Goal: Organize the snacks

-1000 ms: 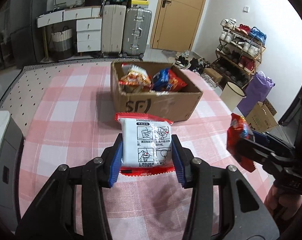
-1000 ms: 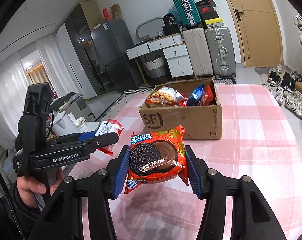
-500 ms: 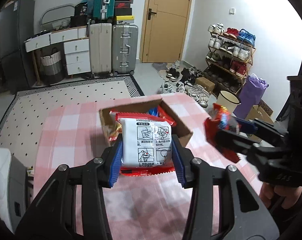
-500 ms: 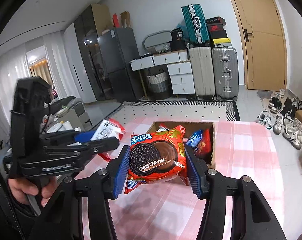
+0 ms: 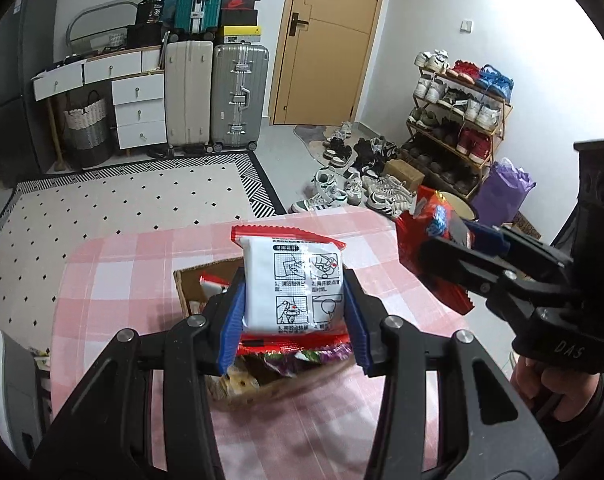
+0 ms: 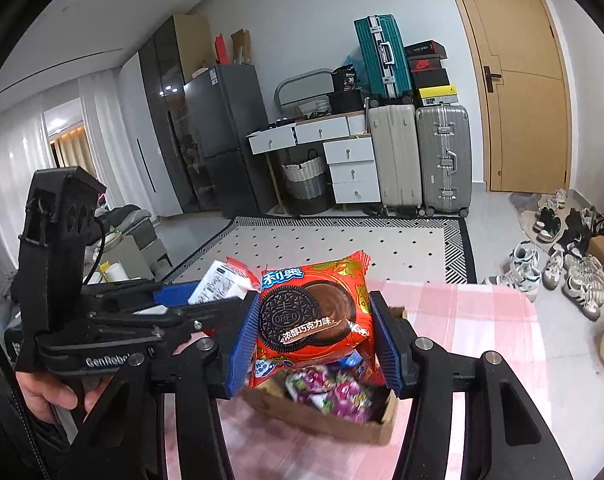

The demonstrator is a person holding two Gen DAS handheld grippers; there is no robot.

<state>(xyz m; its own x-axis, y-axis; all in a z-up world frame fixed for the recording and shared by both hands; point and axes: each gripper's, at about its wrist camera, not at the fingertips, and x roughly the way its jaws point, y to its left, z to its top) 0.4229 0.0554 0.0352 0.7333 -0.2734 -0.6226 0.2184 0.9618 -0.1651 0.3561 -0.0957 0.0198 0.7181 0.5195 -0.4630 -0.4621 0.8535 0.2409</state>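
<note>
My left gripper (image 5: 294, 320) is shut on a white snack packet with red edges (image 5: 292, 284) and holds it above the open cardboard box (image 5: 190, 292), which is mostly hidden behind the packet. My right gripper (image 6: 312, 332) is shut on a red Oreo packet (image 6: 312, 316) and holds it over the same box (image 6: 334, 420), where purple-wrapped snacks (image 6: 330, 392) lie. The right gripper also shows in the left wrist view (image 5: 446, 248), to the right of the white packet. The left gripper shows in the right wrist view (image 6: 206, 300), left of the Oreo packet.
The box stands on a table with a pink checked cloth (image 5: 114, 272). Its far edge lies just beyond the box. Past it are a patterned rug (image 5: 122, 200), suitcases (image 5: 238, 96), drawers, a door and a shoe rack (image 5: 458, 120). A white appliance (image 5: 2, 380) stands at the left.
Both grippers have risen and moved forward with their packets, from in front of the box to above it. The box now sits low and close in both views.
</note>
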